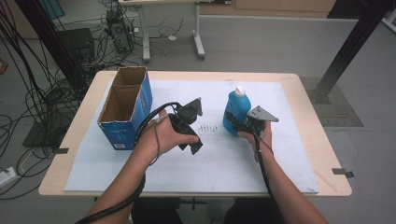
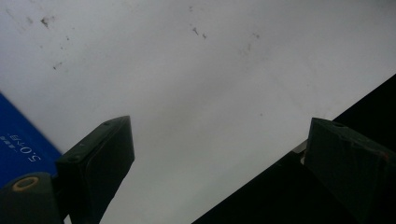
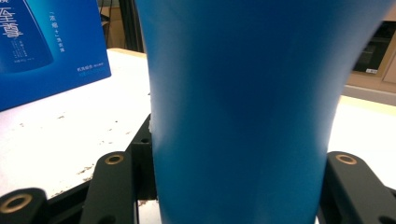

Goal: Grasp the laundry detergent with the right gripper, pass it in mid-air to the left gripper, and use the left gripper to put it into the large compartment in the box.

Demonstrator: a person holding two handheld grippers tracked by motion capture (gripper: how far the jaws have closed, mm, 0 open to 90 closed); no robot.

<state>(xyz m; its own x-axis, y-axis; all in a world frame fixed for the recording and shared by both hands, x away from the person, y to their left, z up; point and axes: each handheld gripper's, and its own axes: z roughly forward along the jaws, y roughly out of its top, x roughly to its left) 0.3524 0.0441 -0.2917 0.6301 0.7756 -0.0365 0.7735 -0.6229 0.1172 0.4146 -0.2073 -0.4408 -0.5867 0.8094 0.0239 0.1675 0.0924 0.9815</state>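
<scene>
A blue bottle [image 1: 236, 112] with a white cap stands upright on the white sheet [image 1: 187, 172], right of the middle. My right gripper [image 1: 233, 125] is shut on its lower body. In the right gripper view the bottle [image 3: 243, 107] sits between the two black jaws of that gripper [image 3: 238, 186]. My left gripper [image 1: 194, 147] is held just above the sheet at the middle, pointing down. Its jaws stand wide apart in the left gripper view, with nothing in the left gripper [image 2: 219, 149] but bare sheet.
An open blue cardboard box [image 1: 126, 105] stands at the left of the sheet, and its side shows in both gripper views [image 2: 18, 144] [image 3: 46, 42]. The wooden table [image 1: 322, 154] ends just past the sheet. Cables, a desk frame and black posts lie beyond.
</scene>
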